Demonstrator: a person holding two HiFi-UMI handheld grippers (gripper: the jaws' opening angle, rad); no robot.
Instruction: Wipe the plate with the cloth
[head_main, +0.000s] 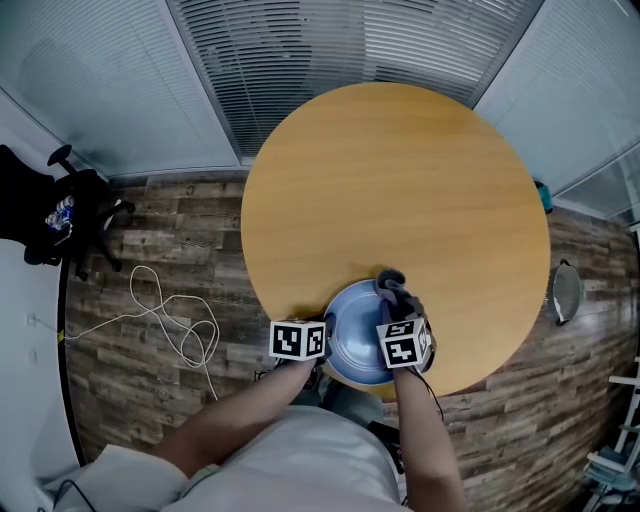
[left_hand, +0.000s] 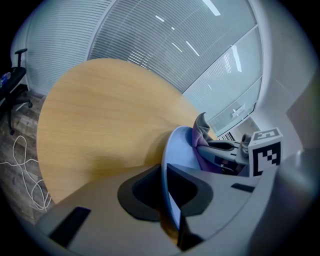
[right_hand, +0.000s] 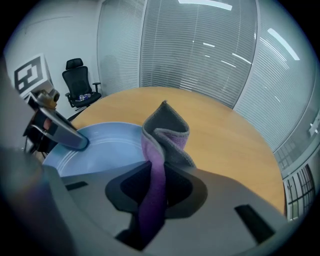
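**Head view:** The plate (head_main: 352, 352) sits at the near edge of the worktop (head_main: 400, 180). Your left claw (head_main: 322, 338) is at its left rim. Your right claw (head_main: 398, 300) is over its far right part, carrying the cloth (head_main: 392, 283).

**Left gripper view:** Your left claw is clamped on the plate's rim. The grip looks sound; hold it firm so the plate cannot slide.

**Right gripper view:** Your right claw pinches the purple cloth, and the folded end stands free beyond the jaws. Contact with the plate cannot be confirmed. Press the fold flat onto the plate's face, then sweep rim to rim.
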